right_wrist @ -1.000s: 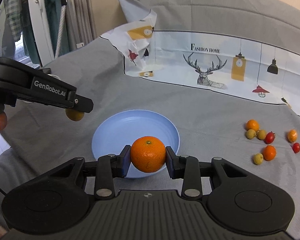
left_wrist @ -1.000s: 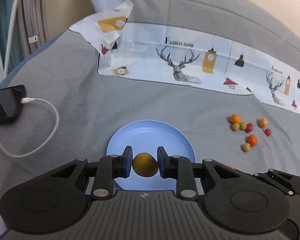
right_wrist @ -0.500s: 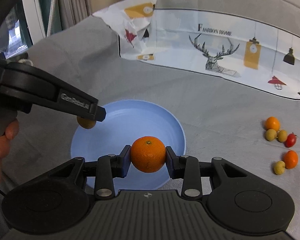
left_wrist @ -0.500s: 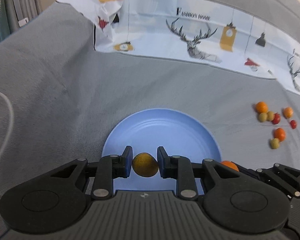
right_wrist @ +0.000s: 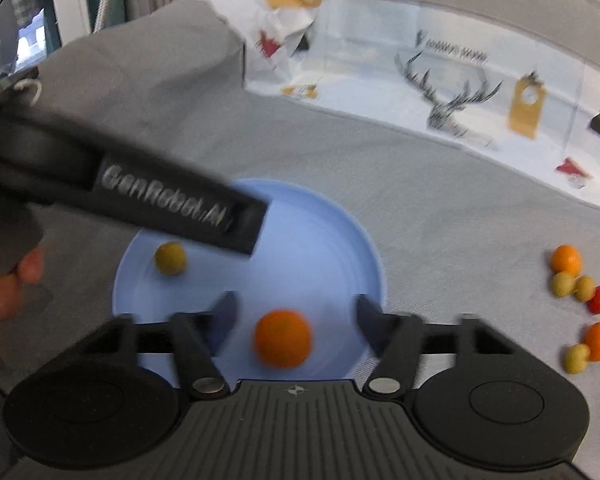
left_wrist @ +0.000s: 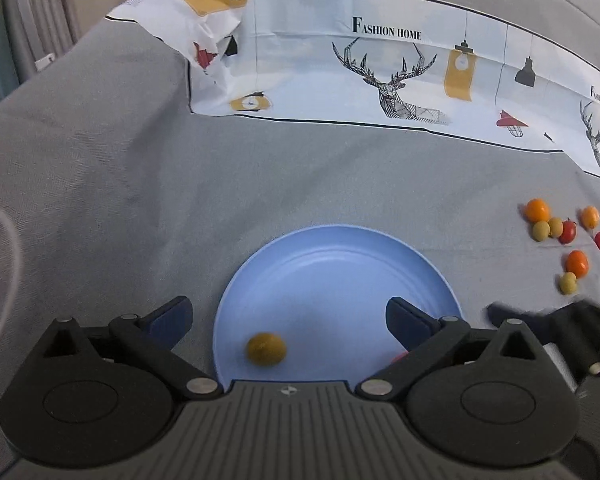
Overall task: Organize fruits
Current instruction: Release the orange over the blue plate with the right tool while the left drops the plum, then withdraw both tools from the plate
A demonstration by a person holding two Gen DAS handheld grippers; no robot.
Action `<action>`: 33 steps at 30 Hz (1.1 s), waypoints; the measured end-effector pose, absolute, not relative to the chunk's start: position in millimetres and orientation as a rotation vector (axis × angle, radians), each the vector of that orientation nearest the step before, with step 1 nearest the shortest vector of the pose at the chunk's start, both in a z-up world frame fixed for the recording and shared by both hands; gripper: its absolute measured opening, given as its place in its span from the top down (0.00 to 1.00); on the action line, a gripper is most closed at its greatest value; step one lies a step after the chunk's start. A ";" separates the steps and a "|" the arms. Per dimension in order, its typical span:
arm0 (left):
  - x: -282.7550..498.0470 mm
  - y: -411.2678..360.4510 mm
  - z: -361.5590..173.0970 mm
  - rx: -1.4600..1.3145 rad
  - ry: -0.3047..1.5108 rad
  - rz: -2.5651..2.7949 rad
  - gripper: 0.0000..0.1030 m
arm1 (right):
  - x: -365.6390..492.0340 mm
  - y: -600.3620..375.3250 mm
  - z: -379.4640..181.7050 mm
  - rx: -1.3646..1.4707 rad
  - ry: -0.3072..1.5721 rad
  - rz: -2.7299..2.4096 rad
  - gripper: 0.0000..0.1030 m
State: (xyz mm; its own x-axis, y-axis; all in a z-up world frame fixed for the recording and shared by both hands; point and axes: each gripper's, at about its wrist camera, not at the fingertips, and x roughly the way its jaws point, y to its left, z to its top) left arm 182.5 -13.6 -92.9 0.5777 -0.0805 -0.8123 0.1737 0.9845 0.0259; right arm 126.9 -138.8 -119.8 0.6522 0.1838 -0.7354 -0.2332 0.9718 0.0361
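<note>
Releasing 2 fruits onto the blue plate (left_wrist: 339, 264), landmark for everything else. Going left to right. Left of the plate: grey cloth (left_wrist: 100, 184) and a white cable (left_wrist: 4, 280) at the far edge. Over the plate's near-left rim: left gripper (left_wrist: 288, 320), jaws opening and already spread wide, nothing between the pads; same tool crossing the plate's left side in the right wrist view, with "GenRobot.AI" readable on its finger despite blur. On the plate, near-left part: small yellow-brown fruit (left_wrist: 266, 349), lying free. On the plate, near-middle part: orange (right_wrist: 282, 338), between the opening jaws of the right gripper (right_wrist: 294, 320) but clear of both pads, so let go. Right of the plate, well apart: loose cluster of small fruits (left_wrist: 563, 236), orange, yellow-green and red, lying on the cloth.

Handling, as a judgement: all light, round and prone to rolling on the smooth plate and the soft cloth. Orange firm-skinned, best pinched across its widest middle. Small red ones probably thin-skinned and easy to crush, so gentle closure only, 1 at a time, from above where neighbours touch.

Beyond the plate: printed sheet (left_wrist: 379, 80) with a deer drawing and "FASHION HOME" in black capitals.
</note>
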 end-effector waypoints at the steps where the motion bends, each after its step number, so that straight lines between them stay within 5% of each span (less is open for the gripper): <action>1: 176.5 -12.0 -89.4 0.105 0.946 -0.147 0.00 | 122.8 -140.2 -115.8 -0.068 0.819 0.226 0.19; 14: 58.8 5.8 -28.9 -0.006 0.954 -0.160 0.00 | 9.6 -166.2 -51.1 0.020 0.814 0.147 0.08; 33: -44.1 -19.9 37.7 0.078 0.732 -0.238 0.00 | -89.7 -187.8 8.4 0.060 0.586 0.070 0.03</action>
